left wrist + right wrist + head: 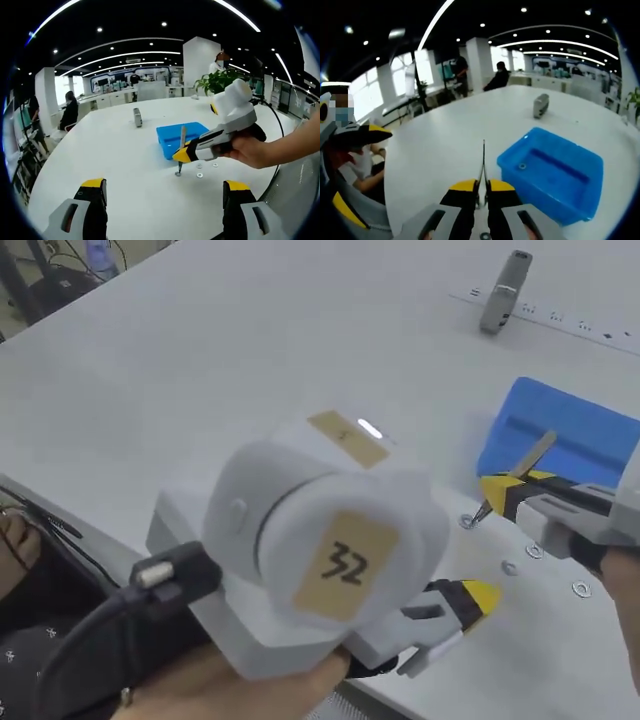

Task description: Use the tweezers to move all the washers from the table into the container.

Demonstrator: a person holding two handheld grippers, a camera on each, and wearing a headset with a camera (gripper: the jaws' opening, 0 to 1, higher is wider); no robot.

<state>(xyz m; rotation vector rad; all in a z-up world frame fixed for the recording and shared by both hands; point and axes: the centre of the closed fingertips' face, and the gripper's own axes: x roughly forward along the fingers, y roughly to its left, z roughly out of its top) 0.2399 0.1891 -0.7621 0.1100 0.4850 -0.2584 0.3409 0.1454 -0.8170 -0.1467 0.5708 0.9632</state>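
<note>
Several small metal washers (510,567) lie on the white table (250,360) near its front right edge, in front of the blue container (560,435). My right gripper (510,492) is shut on the tweezers (530,455). Their tip points down at one washer (467,523). In the right gripper view the jaws (481,186) pinch the thin tweezers (482,160), and one washer (522,166) lies inside the container (550,175). My left gripper (450,625) hovers low in front with its jaws open and nothing between them (165,185). It faces the tweezers (181,145) and washers (199,175).
A grey oblong device (503,290) stands at the far side of the table beside a power strip (560,318). A black cable (60,540) runs along the table's near left edge. People sit and stand at desks in the background.
</note>
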